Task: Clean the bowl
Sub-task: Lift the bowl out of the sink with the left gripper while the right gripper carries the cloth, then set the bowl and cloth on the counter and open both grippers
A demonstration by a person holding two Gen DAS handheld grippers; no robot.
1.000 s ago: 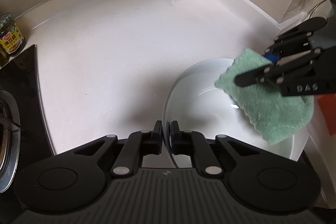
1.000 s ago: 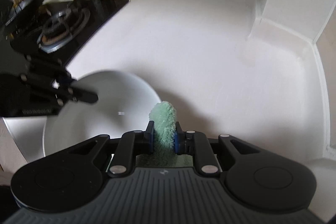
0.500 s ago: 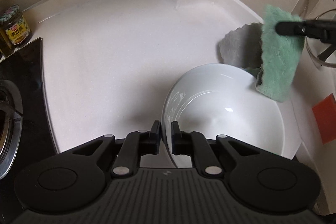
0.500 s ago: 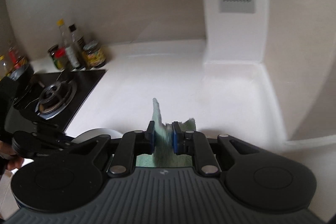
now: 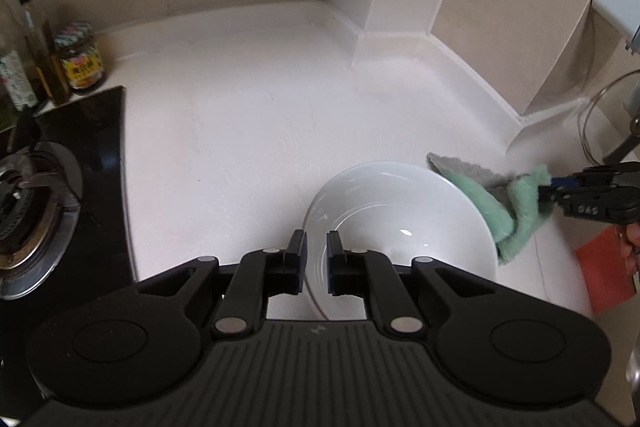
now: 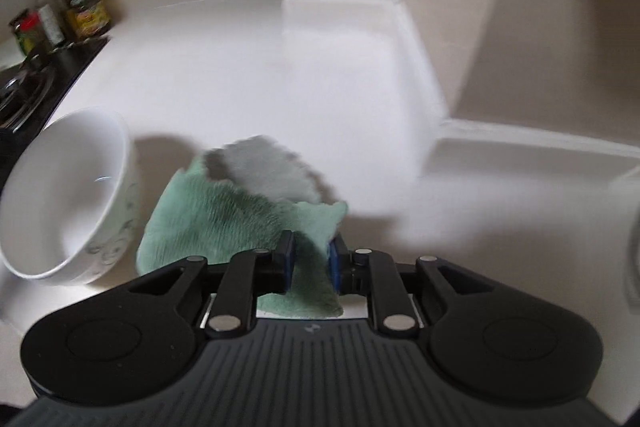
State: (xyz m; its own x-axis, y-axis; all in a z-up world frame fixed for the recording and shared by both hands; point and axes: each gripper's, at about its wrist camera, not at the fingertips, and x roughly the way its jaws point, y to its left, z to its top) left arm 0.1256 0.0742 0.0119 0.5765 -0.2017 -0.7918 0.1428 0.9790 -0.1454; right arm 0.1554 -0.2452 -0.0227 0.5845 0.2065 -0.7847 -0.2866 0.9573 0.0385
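Jaws nearly closed, the left gripper [image 5: 313, 259] pinches the near rim of the white bowl [image 5: 400, 227], tilted on the white counter [image 5: 240, 131]. The right gripper [image 6: 310, 263], jaws parted slightly around a fold, lays the green cloth [image 6: 224, 219] just right of the bowl. Wiping looks finished; next, release the cloth and set the bowl level.

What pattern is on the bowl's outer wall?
Faint grey swirls on the white bowl, clearest in the right wrist view.
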